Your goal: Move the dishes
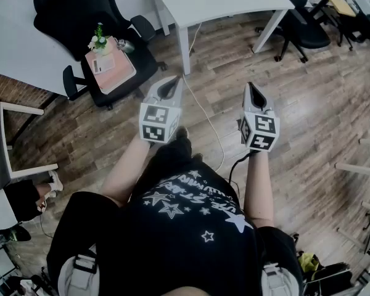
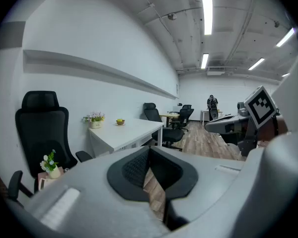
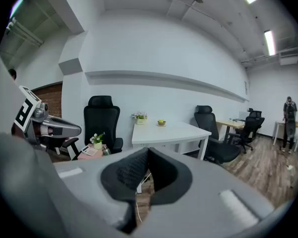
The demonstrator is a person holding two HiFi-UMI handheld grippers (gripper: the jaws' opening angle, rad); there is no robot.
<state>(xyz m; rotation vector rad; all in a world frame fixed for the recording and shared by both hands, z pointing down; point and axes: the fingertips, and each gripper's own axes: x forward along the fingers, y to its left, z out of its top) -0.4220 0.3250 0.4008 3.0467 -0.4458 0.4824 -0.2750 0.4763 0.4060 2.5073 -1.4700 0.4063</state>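
Wood planking fills the head view, and the person stands on it with both tools held out in front, nowhere near any crockery. The left tool is clenched on nothing: in its own view the two dark pads meet at their tips, and only floor shows through the slit below them. The right tool is the same, pads pressed together with nothing between. The one dish I can find is a small saucer with something yellow-green on it. It sits at the far end of the white bench by the wall, near a pot of flowers and well apart from both tools. A black office chair nearer the person carries a pink box and a little plant, not dishes as far as I can tell. By my reading the task proper has not begun, and this is the approach step. The next move calls for walking up to the bench, spreading one tool's jaws and bringing them level with the saucer's rim, minding the flower pot close by.
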